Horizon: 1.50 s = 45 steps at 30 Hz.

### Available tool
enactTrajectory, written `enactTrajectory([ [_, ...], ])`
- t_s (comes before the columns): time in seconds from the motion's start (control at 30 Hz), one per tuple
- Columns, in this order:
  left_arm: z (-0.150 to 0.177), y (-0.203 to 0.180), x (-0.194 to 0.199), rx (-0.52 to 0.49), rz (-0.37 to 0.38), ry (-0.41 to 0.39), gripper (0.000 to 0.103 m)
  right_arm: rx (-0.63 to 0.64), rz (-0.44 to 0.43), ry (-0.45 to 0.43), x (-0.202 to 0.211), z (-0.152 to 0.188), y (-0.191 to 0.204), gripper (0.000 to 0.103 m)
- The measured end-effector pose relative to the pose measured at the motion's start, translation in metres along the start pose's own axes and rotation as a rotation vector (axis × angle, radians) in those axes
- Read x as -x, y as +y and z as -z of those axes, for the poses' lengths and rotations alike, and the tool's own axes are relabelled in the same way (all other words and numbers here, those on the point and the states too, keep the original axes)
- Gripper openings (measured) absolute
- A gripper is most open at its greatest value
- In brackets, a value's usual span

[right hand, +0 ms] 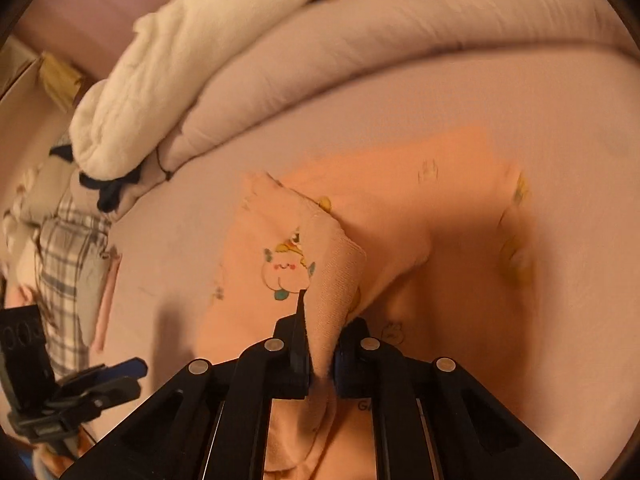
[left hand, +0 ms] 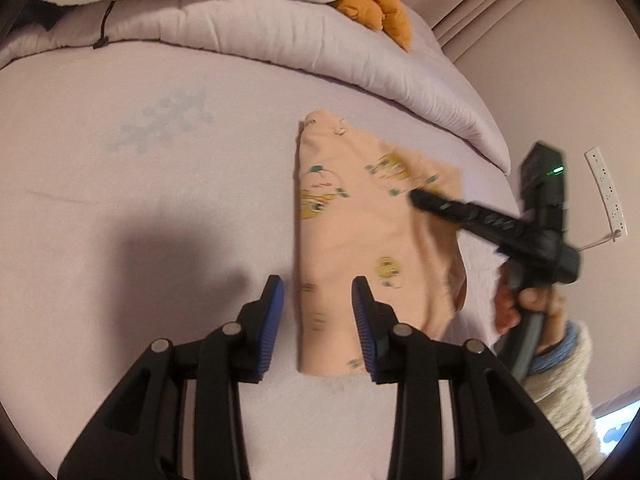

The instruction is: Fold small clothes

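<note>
I see a peach garment (left hand: 360, 220) printed with yellow cartoon figures, on a pale lilac sheet (left hand: 160, 200); my gripper pads (left hand: 276, 300) are blue.

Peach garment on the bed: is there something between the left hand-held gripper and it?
Nothing visible. The left hand-held gripper is open above the near left edge of the peach garment, with only air between. The right hand-held gripper already pinches a fold of it.
</note>
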State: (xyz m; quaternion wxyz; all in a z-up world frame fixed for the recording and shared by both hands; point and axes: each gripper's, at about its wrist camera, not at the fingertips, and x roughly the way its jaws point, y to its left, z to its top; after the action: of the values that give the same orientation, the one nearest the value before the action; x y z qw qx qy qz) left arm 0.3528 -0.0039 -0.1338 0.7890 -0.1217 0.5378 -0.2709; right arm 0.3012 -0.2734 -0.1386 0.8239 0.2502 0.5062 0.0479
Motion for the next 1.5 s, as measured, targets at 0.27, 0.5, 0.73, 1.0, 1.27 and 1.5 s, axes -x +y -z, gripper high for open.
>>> enactTrajectory([
  [0.27, -0.009, -0.022, -0.029, -0.010, 0.071, 0.025, 0.034, 0.074, 0.144, -0.020, 0.045, -0.039, -0.025, 0.009],
  [0.5, -0.014, -0.058, -0.055, -0.063, 0.146, 0.047, 0.035, -0.019, 0.119, 0.045, -0.005, -0.031, -0.072, 0.009],
  [0.73, 0.000, -0.080, -0.077, -0.132, 0.134, 0.090, 0.034, -0.072, 0.081, -0.052, 0.002, -0.039, -0.095, 0.027],
  [1.0, 0.009, -0.095, -0.091, -0.238, 0.016, 0.091, 0.035, 0.047, 0.241, -0.214, 0.042, -0.028, -0.078, 0.027],
  [1.27, 0.009, -0.098, -0.095, -0.266, -0.026, 0.073, 0.035, 0.326, 0.141, -0.174, 0.070, 0.037, -0.019, 0.027],
  [1.5, 0.005, -0.099, -0.101, -0.262, -0.034, 0.071, 0.035, 0.434, 0.187, -0.126, 0.065, 0.068, -0.011, 0.027],
])
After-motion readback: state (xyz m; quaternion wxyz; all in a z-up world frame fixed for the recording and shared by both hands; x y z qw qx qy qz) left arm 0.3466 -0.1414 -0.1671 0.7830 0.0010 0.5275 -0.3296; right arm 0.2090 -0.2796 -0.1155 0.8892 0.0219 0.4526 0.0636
